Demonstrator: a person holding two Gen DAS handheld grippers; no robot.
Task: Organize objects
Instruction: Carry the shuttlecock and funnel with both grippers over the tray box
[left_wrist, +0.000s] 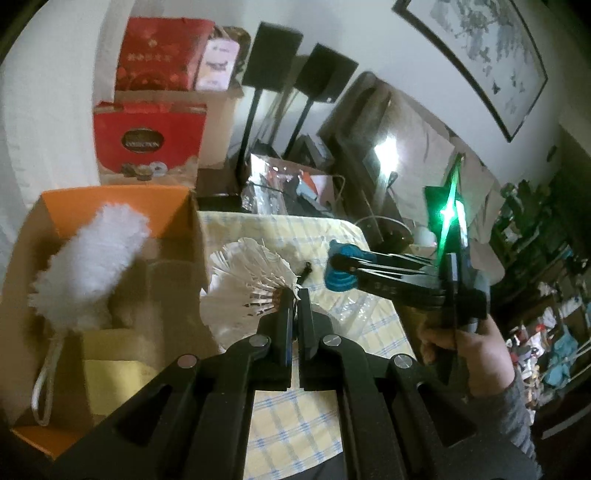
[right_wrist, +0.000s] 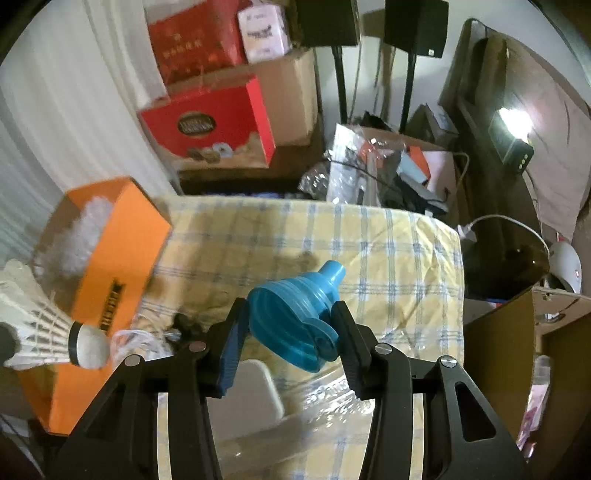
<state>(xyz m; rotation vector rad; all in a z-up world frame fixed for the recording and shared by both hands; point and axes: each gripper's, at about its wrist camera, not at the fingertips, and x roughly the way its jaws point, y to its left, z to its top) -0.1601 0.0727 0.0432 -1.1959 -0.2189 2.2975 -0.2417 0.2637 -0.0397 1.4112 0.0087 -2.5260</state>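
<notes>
My left gripper (left_wrist: 294, 295) is shut on a white feather shuttlecock (left_wrist: 251, 273), held in the air beside an open orange box (left_wrist: 110, 199). In the right wrist view the shuttlecock (right_wrist: 40, 317) shows at the left edge, its cork pointing right, in front of the orange box (right_wrist: 122, 236). A fluffy white duster (left_wrist: 96, 258) lies inside the box. My right gripper (right_wrist: 290, 310) is shut on a blue collapsible funnel (right_wrist: 291, 291), lifted above the checked tablecloth. From the left wrist view the funnel (left_wrist: 338, 275) sits between the right gripper's fingers (left_wrist: 354, 258), to the right of the shuttlecock.
The table (right_wrist: 388, 240) wears a yellow and blue checked cloth with a clear plastic bag (right_wrist: 325, 402) near the front. A small black item (left_wrist: 306, 271) lies on the cloth. Red gift boxes (right_wrist: 210, 122), cardboard cartons and speaker stands (left_wrist: 255, 110) crowd the space behind the table.
</notes>
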